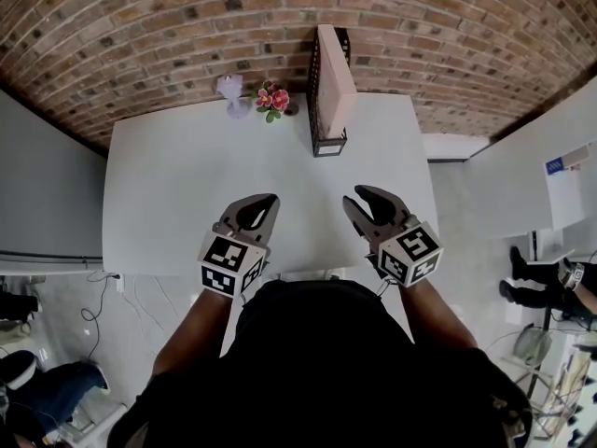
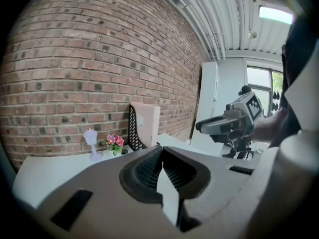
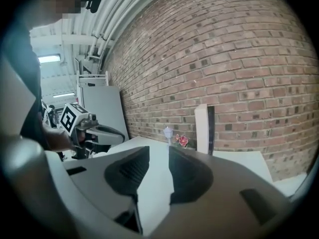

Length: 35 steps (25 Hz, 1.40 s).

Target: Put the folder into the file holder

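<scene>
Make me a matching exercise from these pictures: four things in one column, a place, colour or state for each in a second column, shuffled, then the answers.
1. folder
2. flowers
3. left gripper
4. right gripper

A. jaws apart, nothing between them
B. pink
C. standing in the black file holder
D. jaws together

Pairs: 1-C, 2-B, 3-D, 4-A

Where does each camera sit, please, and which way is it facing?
Head view: on the head, steeply down at the table; forearms, left gripper, right gripper show.
Left gripper view: on that gripper, facing the brick wall; own jaws, right gripper show.
Right gripper view: likewise; own jaws, left gripper show.
All share the folder in the file holder.
</scene>
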### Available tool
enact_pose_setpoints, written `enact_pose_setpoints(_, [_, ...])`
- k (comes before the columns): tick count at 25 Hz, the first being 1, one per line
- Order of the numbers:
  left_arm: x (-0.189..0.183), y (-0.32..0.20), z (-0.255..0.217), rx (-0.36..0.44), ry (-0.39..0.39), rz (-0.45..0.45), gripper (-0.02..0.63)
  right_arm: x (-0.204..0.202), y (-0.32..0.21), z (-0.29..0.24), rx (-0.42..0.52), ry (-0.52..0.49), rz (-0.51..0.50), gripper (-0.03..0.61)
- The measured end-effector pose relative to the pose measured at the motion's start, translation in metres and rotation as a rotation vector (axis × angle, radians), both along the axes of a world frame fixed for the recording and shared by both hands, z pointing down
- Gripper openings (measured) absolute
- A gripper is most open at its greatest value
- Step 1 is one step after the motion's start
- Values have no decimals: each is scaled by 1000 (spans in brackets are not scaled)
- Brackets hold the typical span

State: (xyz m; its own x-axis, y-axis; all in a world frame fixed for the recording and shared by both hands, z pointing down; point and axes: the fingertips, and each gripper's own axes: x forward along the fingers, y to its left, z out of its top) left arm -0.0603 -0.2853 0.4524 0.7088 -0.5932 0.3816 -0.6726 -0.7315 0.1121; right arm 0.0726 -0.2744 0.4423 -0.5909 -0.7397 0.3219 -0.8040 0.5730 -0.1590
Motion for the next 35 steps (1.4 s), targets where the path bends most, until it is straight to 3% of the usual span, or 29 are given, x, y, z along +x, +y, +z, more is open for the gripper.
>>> enact_pose_setpoints(6, [6, 4, -12, 12, 21, 2, 5, 10, 4, -8, 27, 7, 6, 6])
enact_pose_setpoints(35, [-7, 2, -18, 25, 12, -32, 5, 10, 6, -7, 9, -30, 25, 3])
